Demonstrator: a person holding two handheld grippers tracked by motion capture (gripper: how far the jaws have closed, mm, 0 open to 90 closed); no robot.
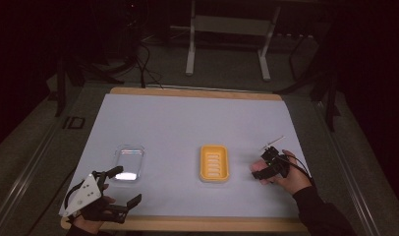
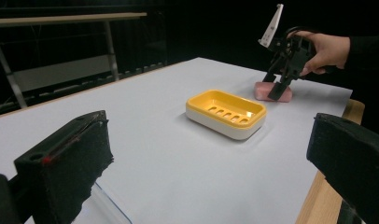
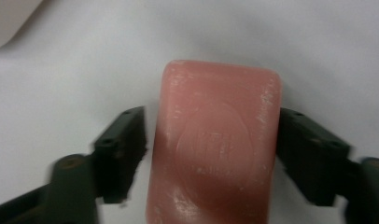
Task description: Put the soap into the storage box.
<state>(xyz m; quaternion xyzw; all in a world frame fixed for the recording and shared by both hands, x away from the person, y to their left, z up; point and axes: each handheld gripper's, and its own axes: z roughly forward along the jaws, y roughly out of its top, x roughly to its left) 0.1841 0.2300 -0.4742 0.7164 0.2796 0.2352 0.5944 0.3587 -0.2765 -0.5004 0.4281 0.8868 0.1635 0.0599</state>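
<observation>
Between the right gripper's (image 3: 211, 154) fingers lies a pink soap bar (image 3: 214, 144), one finger touching it, the other just short. The yellow soap dish (image 1: 214, 163) sits beside it on the white surface (image 1: 187, 123). The left gripper's (image 1: 120, 187) fingers gape wide, empty, near a clear lid (image 1: 128, 162).

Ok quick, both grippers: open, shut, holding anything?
Left gripper: open, jaws wide apart, holding nothing.
Right gripper: jaws astride the pink soap bar, one with a slight gap; not yet clamped.
</observation>
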